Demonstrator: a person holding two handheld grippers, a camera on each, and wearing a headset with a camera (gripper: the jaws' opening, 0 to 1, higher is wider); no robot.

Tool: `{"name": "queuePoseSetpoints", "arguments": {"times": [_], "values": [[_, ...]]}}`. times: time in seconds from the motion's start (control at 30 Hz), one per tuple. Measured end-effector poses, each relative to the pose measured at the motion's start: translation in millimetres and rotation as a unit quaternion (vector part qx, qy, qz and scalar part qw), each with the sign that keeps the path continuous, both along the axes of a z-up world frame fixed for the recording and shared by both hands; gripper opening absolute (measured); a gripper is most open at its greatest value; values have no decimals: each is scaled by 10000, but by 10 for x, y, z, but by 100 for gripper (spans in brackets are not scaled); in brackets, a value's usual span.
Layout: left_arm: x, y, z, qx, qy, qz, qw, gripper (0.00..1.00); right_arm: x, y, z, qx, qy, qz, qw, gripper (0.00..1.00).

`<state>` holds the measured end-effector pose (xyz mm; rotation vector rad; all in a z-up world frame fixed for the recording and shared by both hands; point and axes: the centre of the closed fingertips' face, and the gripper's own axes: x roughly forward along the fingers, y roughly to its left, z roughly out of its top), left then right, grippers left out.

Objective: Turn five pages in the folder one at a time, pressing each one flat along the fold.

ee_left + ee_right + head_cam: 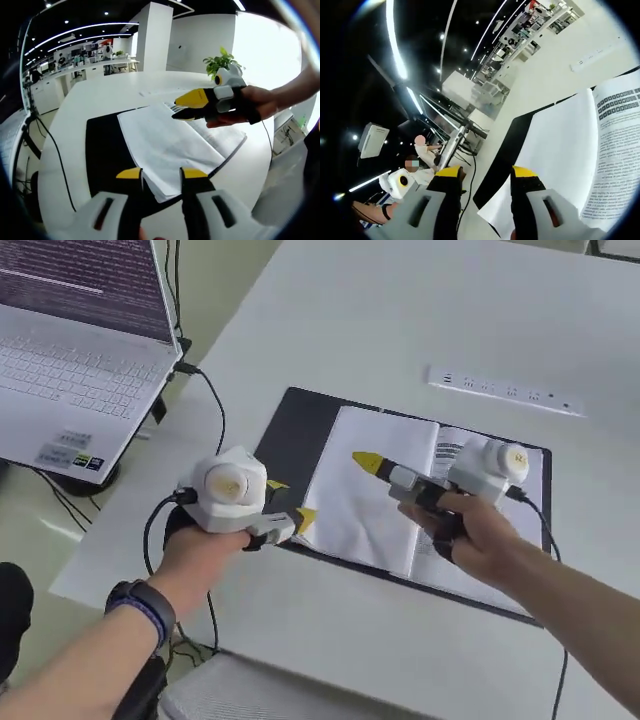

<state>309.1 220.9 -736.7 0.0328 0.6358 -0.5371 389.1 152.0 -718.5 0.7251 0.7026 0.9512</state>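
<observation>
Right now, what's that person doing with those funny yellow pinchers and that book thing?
A person holds a gripper in each hand over an open folder on the white table. The right gripper hovers open above the blank left page, pointing across it. The left gripper is open near the folder's front left edge. Neither is pinching a page.

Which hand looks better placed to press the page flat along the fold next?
Right, probably. The right hand-held gripper hovers over the open pages near the fold; the left hand-held gripper sits at the near left edge of the folder.
</observation>
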Motion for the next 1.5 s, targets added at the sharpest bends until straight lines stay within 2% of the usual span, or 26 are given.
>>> {"name": "queuePoseSetpoints", "arguments": {"times": [0.17, 0.33, 0.53, 0.67, 0.77, 0.93, 1.17, 1.23, 1.33, 1.43, 1.5], "values": [[91, -80, -133, 24, 105, -28, 9999, 18, 36, -226, 67, 0, -75, -205, 9998, 36], [115, -141, -317, 154, 234, -145, 9995, 10, -106, -357, 176, -4, -80, -362, 9993, 33], [88, -179, -569, 314, 476, -211, 9981, 5, -189, -478, 118, -56, 34, -484, 9988, 32], [40, -125, -707, 597, 602, -213, 9962, 0, -206, -527, 97, -53, 85, -534, 9985, 30], [48, -117, -696, 592, 556, -198, 9965, 0, -186, -555, 72, -66, 123, -564, 9983, 30], [59, -109, -702, 771, 491, -271, 9954, 0, -168, -596, -41, -191, 174, -496, 9984, 29], [74, -81, -718, 683, 493, -171, 9963, 0, -104, -629, -193, -297, 257, -411, 9984, 25], [73, -80, -719, 676, 502, -137, 9964, 0, -58, -629, -221, -286, 278, -427, 9983, 22], [74, -83, -722, 803, 469, -159, 9955, 0, 8, -616, -261, -279, 298, -416, 9983, 19], [78, -71, -723, 704, 505, -47, 9962, 0, 55, -616, -312, -350, 404, -454, 9975, 13], [78, -70, -725, 679, 491, -23, 9965, 0, 108, -633, -319, -358, 374, -592, 9969, 7]]}}
